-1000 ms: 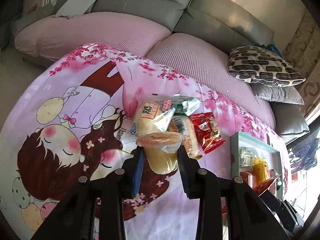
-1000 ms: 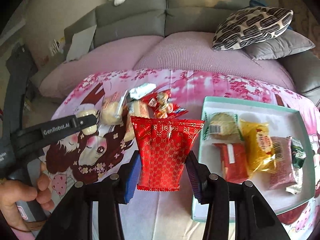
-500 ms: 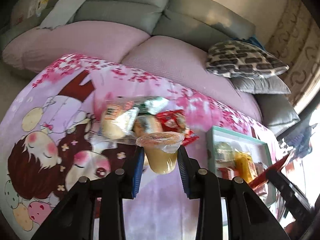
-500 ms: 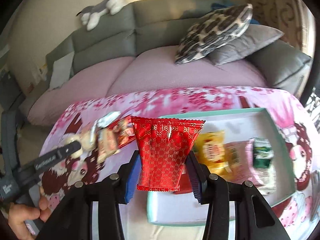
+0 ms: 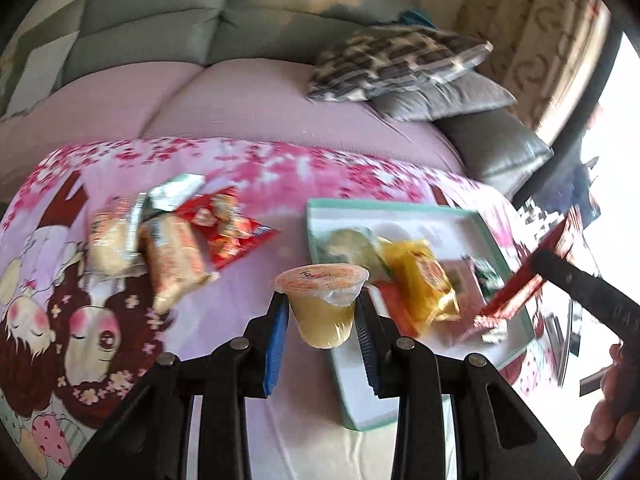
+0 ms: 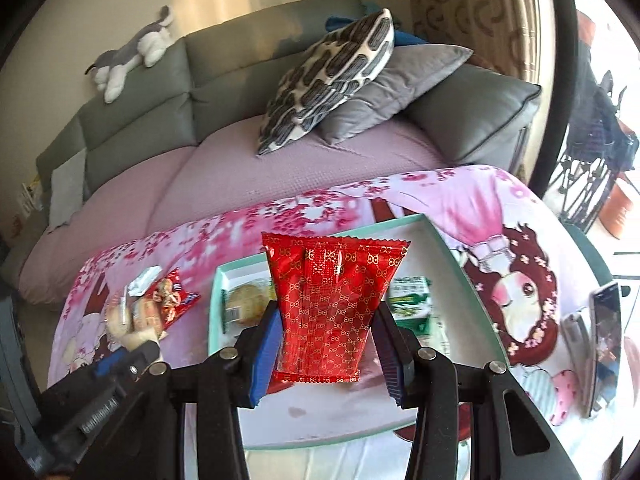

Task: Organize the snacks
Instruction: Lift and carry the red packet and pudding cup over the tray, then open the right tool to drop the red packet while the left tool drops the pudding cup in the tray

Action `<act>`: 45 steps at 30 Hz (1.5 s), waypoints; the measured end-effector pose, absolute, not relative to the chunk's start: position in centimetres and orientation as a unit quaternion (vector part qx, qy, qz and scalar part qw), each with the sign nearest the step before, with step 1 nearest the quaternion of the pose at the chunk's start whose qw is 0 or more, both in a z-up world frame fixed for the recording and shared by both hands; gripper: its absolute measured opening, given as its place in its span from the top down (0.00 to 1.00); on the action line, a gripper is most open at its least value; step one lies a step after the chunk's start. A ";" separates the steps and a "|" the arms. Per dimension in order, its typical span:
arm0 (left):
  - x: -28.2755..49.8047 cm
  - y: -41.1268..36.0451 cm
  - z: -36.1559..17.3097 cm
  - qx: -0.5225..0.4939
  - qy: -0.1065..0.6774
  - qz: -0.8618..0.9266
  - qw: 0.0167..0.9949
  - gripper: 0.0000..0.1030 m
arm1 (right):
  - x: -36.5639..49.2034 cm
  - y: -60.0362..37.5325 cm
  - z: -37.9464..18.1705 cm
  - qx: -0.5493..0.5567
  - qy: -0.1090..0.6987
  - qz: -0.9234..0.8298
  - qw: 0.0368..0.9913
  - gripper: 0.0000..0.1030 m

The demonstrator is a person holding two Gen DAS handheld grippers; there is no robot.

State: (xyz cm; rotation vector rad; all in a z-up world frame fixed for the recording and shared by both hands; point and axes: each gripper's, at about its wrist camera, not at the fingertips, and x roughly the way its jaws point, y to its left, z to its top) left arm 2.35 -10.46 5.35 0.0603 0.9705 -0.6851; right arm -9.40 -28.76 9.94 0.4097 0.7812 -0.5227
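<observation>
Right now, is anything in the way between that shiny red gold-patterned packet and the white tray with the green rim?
Nothing visible does. The right gripper holds the red gold-patterned packet directly above the green-rimmed white tray; bare floor shows beneath it, and the green carton and round pastry lie aside.

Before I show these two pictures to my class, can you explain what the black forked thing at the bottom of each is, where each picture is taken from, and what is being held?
There is no robot here. A person holds a hand tool with a two-fingered claw in each hand, and a wide-angle camera on each tool looks along its fingers, so each picture shows its own claw at the bottom.

In the left-hand picture the left claw grips a jelly cup. In the right-hand picture the right claw grips a red packet.

Below them a cartoon-print cloth covers a surface in front of a sofa. On it lie a pile of loose snacks and a teal-edged tray already holding several packets.
</observation>
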 end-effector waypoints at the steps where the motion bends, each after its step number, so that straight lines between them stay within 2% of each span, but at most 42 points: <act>1: 2.0 -10.9 5.3 0.035 0.457 -0.328 0.826 0.66 | -9.5 -28.9 9.9 0.196 0.377 -0.251 0.870 0.53; 12: -0.8 -15.5 1.8 0.108 0.489 -0.356 0.789 0.66 | -7.6 -28.8 5.1 0.195 0.465 -0.229 0.833 0.53; 24: -1.3 -16.5 0.4 0.124 0.505 -0.354 0.777 0.66 | -6.9 -28.8 3.5 0.193 0.492 -0.228 0.818 0.53; 26: -1.1 -16.5 0.4 0.123 0.508 -0.352 0.777 0.63 | -6.8 -28.9 3.5 0.193 0.493 -0.230 0.817 0.53; 28: -1.0 -16.5 0.3 0.125 0.510 -0.348 0.777 0.52 | -6.8 -28.9 3.4 0.193 0.494 -0.230 0.816 0.52; 38: -1.1 -16.6 0.7 0.129 0.504 -0.348 0.780 0.37 | -6.7 -29.0 3.4 0.188 0.499 -0.246 0.809 0.23; 40: -1.0 -16.5 0.8 0.127 0.504 -0.346 0.781 0.28 | -6.8 -29.1 3.3 0.188 0.499 -0.250 0.808 0.14; 42: -0.9 -16.3 1.0 0.122 0.504 -0.345 0.782 0.27 | -6.8 -29.2 3.3 0.185 0.500 -0.256 0.806 0.05; 45: -0.6 -15.9 1.2 0.114 0.504 -0.341 0.785 0.25 | -6.9 -29.4 3.4 0.183 0.498 -0.267 0.804 0.00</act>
